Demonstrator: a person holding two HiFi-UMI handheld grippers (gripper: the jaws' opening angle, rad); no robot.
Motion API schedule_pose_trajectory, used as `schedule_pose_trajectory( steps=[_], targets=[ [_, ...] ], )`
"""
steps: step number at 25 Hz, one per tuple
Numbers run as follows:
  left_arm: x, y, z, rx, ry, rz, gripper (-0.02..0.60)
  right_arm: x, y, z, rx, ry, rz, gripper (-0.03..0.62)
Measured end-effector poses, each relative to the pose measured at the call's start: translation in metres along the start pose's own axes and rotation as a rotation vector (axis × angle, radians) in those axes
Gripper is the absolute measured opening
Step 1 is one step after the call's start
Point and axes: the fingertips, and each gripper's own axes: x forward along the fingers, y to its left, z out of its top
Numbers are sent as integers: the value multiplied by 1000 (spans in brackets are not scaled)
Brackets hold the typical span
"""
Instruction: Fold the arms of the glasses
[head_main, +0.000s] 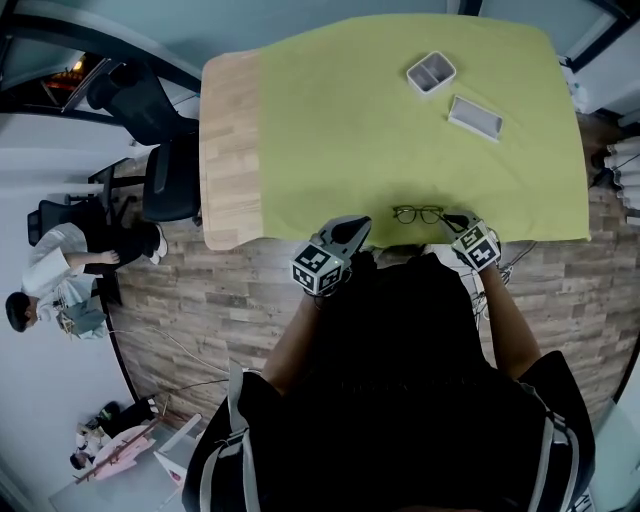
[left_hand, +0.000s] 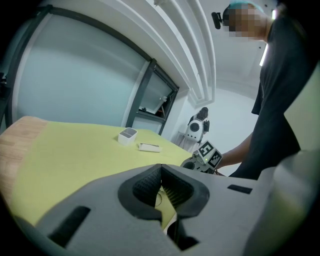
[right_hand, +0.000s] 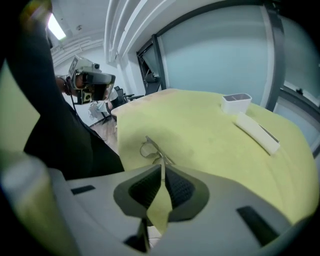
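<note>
Black-rimmed glasses (head_main: 418, 214) lie near the front edge of the yellow-green cloth (head_main: 380, 130), lenses facing away and arms open toward me. My right gripper (head_main: 458, 221) is at their right arm; in the right gripper view the glasses (right_hand: 149, 148) sit just ahead and one thin arm runs into the tips of my right gripper (right_hand: 163, 168), which is shut on it. My left gripper (head_main: 351, 229) hovers left of the glasses without touching them. In its own view the left gripper (left_hand: 161, 169) is shut, tips touching, with nothing held.
A small white box (head_main: 431, 72) and its flat lid (head_main: 475, 117) lie far back on the cloth. Bare wood (head_main: 228, 150) shows at the table's left end. Office chairs (head_main: 160, 150) and a seated person (head_main: 60, 265) are on the floor to the left.
</note>
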Motion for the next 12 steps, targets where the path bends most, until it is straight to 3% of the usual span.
schedule_pose_trajectory(
  steps=[7,12],
  targets=[
    [0,-5,26,14,-80,-60,18,-33,16,52,50,-202,10,38],
    [4,-7,35,23,-105,-95,18,-50,28,78,3,-261,-4,38]
  ],
)
